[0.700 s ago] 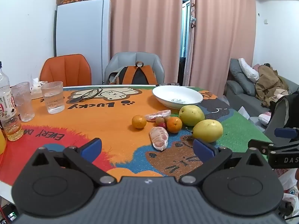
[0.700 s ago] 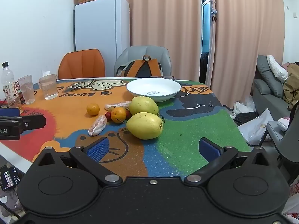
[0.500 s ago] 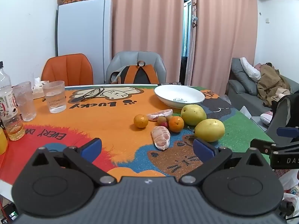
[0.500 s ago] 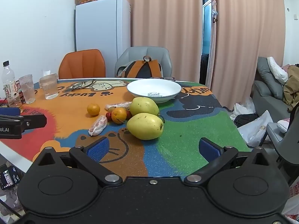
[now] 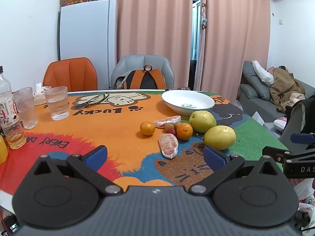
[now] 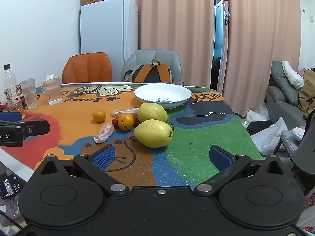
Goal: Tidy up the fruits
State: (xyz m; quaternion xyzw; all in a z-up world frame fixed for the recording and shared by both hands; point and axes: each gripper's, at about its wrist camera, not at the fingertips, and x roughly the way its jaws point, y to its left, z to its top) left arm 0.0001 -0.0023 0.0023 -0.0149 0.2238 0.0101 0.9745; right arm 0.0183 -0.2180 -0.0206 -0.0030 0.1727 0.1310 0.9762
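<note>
Fruit cluster nearer than before; left claw (image 5: 155,155) and right claw (image 6: 162,157) wide apart, empty

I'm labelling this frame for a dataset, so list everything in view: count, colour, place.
large fruits: 2, yellow-green, touching, before the bowl
oranges: 2, orange, mid-mat
peeled citrus pieces: 2, pink-white, beside oranges
small fruits: a few, red and brownish, among oranges
bowl: 1, white, empty, far side
glasses: 2, clear, left edge
bottle: 1, clear, left edge
table mat: 1, multicoloured cartoon print
chairs: 2, orange and grey, behind table
backpack: 1, orange-black, on grey chair
fridge: 1, white, back wall
left gripper: open, empty
right gripper: open, empty
</note>
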